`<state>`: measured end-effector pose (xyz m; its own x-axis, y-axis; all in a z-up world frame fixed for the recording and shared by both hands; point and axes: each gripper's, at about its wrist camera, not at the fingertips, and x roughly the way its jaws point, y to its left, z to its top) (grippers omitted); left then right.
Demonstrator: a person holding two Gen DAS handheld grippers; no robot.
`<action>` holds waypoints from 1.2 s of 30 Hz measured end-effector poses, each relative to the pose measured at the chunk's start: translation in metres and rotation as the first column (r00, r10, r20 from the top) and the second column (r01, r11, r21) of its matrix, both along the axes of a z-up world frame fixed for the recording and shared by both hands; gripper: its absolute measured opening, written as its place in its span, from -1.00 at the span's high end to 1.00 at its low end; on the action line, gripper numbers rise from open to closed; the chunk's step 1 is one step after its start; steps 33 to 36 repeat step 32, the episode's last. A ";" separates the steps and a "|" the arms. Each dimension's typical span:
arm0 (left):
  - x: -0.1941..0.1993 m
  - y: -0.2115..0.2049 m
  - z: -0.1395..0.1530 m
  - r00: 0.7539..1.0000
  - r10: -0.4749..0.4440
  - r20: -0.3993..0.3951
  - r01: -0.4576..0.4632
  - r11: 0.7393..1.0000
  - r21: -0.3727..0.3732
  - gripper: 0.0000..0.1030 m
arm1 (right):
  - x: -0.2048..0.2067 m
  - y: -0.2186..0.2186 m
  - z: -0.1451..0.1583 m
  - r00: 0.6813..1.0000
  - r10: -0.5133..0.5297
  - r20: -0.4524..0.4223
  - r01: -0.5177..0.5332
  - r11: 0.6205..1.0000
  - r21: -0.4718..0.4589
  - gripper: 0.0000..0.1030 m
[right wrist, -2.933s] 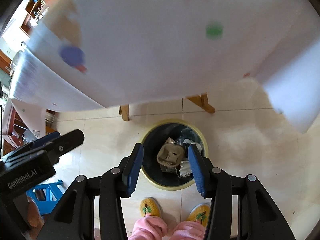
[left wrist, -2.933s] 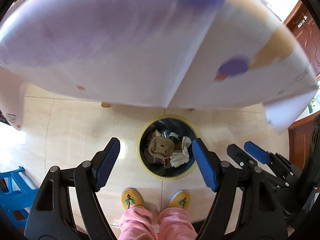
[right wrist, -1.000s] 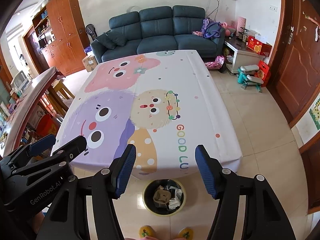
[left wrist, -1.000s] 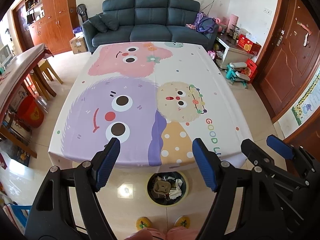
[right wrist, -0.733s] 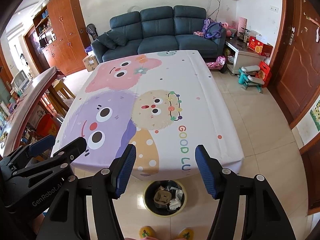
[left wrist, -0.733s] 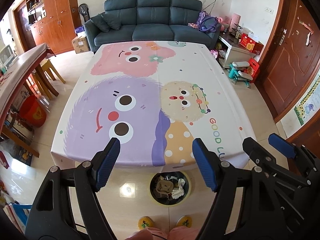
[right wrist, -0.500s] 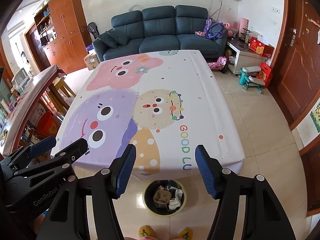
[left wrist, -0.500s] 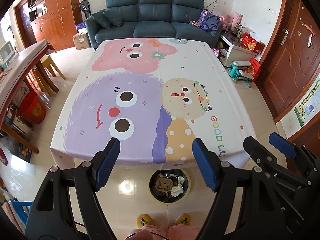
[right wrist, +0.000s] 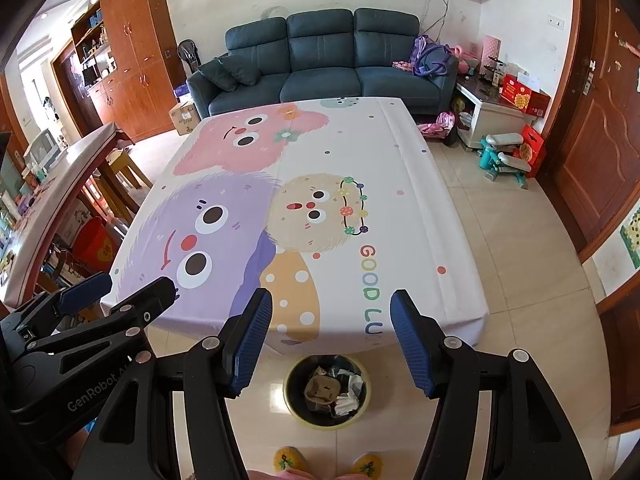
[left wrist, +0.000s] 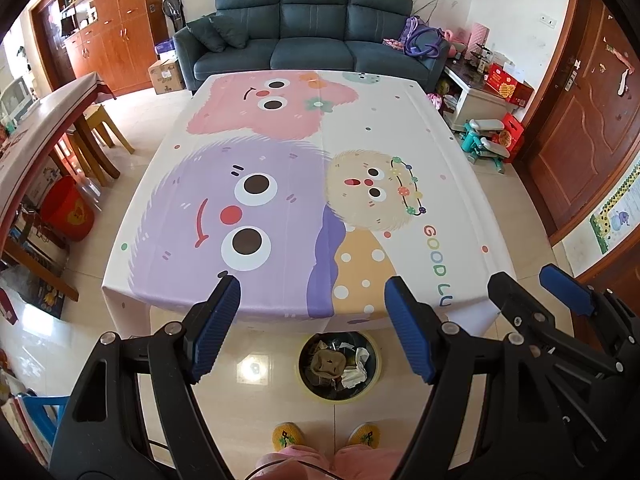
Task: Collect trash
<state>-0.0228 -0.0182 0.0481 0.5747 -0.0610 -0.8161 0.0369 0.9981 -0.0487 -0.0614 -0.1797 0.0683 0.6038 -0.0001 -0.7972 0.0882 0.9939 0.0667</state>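
Observation:
A round waste bin (left wrist: 339, 389) (right wrist: 326, 420) with a yellow rim stands on the tiled floor at the near edge of the table, holding crumpled paper and a brown piece of trash (left wrist: 329, 362) (right wrist: 321, 390). My left gripper (left wrist: 312, 316) is open and empty, held high above the table's near edge. My right gripper (right wrist: 331, 332) is also open with nothing between its fingers, to the right of the left one. The table (left wrist: 400, 128) (right wrist: 384, 200) wears a cartoon-monster cloth with no loose trash showing on it.
A person's feet in yellow slippers (left wrist: 286, 435) (right wrist: 289, 459) stand just behind the bin. A dark blue sofa (left wrist: 312, 28) lines the far wall. A wooden side table (left wrist: 36, 132), stools and a red bucket (left wrist: 70, 210) are left; a toy stepper (left wrist: 486, 142) and door are right.
Both grippers rose from close over the bin to well above the table, so the whole tablecloth and room came into view. In the last second they only drifted slightly.

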 end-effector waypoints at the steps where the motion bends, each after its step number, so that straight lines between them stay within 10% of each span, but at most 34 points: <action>1: 0.000 0.000 0.000 1.000 0.002 0.000 -0.002 1.000 0.000 -0.40 | 0.000 0.001 0.000 1.000 0.001 0.001 -0.001 1.000 0.000 -0.21; 36: -0.002 0.005 0.000 1.000 0.014 -0.004 -0.014 1.000 -0.002 -0.40 | 0.000 0.007 -0.002 1.000 0.012 0.001 -0.012 1.000 -0.010 -0.21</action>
